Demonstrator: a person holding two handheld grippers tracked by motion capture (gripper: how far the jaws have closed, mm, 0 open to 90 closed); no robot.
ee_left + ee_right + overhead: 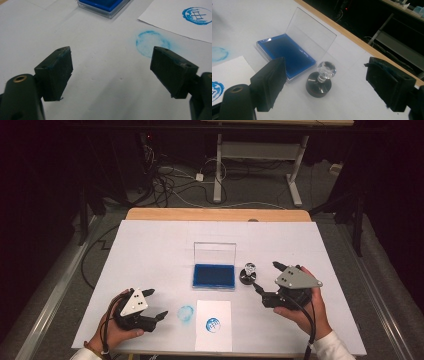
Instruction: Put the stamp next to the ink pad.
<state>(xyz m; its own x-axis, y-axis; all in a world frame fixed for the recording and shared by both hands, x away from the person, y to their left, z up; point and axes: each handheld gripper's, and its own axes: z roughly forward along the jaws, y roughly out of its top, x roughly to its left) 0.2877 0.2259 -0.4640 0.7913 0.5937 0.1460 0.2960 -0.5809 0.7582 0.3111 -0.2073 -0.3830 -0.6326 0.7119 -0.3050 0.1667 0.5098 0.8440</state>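
An open blue ink pad (214, 275) with its clear lid (215, 253) raised sits mid-table. Just right of it stands a black stamp with a clear knob (248, 273). A white sheet (213, 335) near the front edge carries a round blue print (213, 324). My right gripper (265, 276) is open, its jaws pointing at the stamp (319, 86) from the right without touching it. My left gripper (156, 303) rests open at the front left, nothing between its jaws. A blue smudge (150, 45) lies on the table cover just ahead of it.
A white cover (150, 250) spreads over the wooden table (220, 214). Cables and desk legs (217, 175) stand on the floor beyond the far edge. The ink pad (287, 53) and sheet (227, 75) lie left of the stamp in the right gripper view.
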